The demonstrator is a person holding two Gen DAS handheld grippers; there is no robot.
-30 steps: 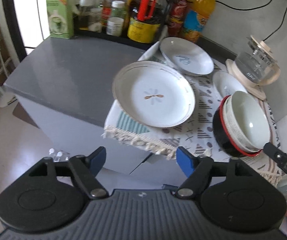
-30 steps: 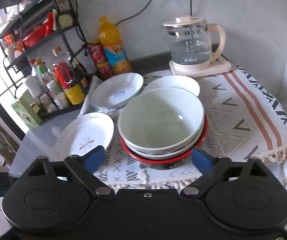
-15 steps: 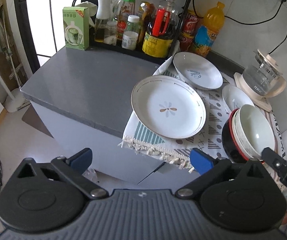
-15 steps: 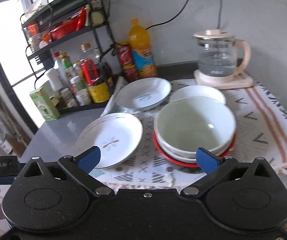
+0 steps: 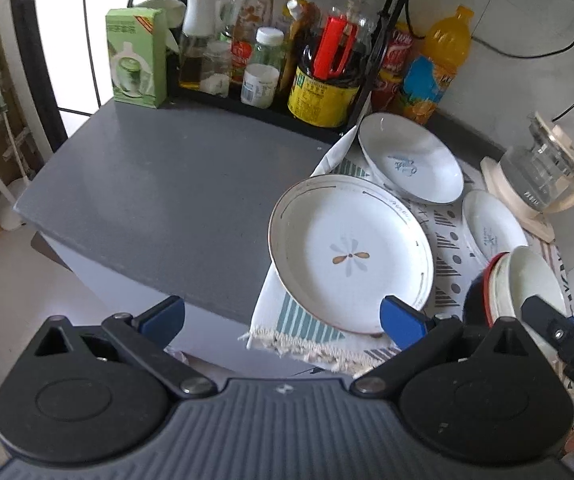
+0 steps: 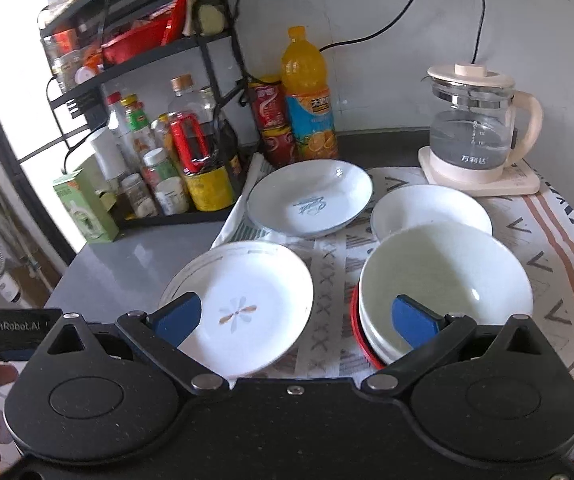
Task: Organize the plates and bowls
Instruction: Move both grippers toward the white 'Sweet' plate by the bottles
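The bowls point(image 6: 447, 280) are already nested in one stack at the near right of the patterned cloth point(image 6: 559, 248). Three plates lie apart, unstacked: the flower plate point(image 6: 247, 304) near left, a deep plate point(image 6: 311, 204) behind it, and a small plate point(image 6: 431, 208) far right. The left gripper point(image 5: 283, 314) and the right gripper point(image 6: 297, 316) are both spread wide, holding and touching nothing.

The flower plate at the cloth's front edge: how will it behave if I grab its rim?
The flower plate looks glazed, so probably slippery and breakable. It overhangs the cloth edge, so pressing its near rim may tip it. It looks rigid.
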